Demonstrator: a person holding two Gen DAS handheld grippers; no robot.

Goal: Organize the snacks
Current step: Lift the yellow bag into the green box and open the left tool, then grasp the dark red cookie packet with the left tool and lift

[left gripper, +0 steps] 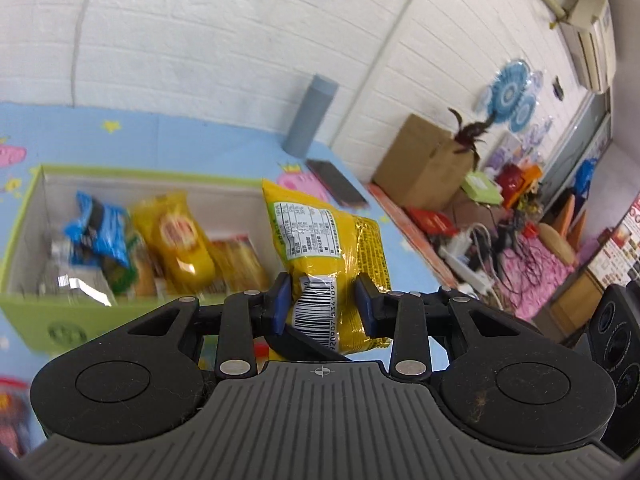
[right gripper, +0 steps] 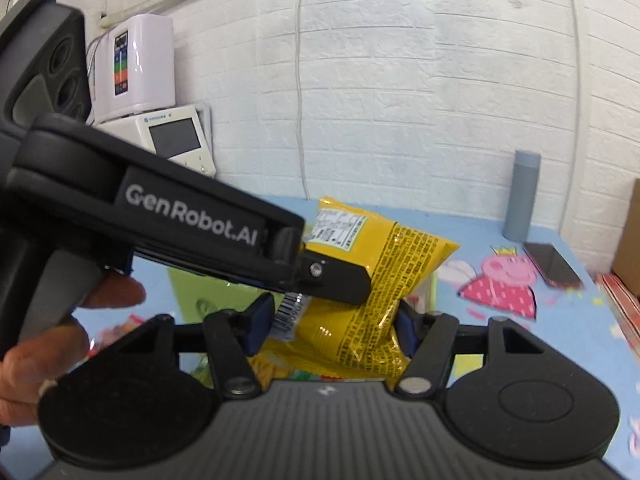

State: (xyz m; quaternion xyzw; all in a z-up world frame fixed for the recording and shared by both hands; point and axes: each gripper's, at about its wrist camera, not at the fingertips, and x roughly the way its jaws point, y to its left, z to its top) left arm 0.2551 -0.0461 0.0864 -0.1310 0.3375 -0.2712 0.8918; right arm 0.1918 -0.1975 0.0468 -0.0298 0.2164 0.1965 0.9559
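A yellow snack bag (left gripper: 320, 240) with a white nutrition label and a barcode hangs above the blue mat. My left gripper (left gripper: 324, 300) is shut on it, blue pads pinching it at the barcode. In the right wrist view the same yellow snack bag (right gripper: 384, 264) sits between the pads of my right gripper (right gripper: 332, 324), which press its lower part. The left gripper (right gripper: 336, 280) reaches in from the left there and clamps the bag higher up. A green box (left gripper: 120, 172) with several snack packs lies at the left, blurred.
A person's hand (right gripper: 40, 344) holds the left gripper's handle. A grey cylinder bottle (left gripper: 312, 116) and a dark phone (left gripper: 336, 184) are on the mat by the white brick wall. A cardboard box (left gripper: 420, 160) and cluttered items line the right side.
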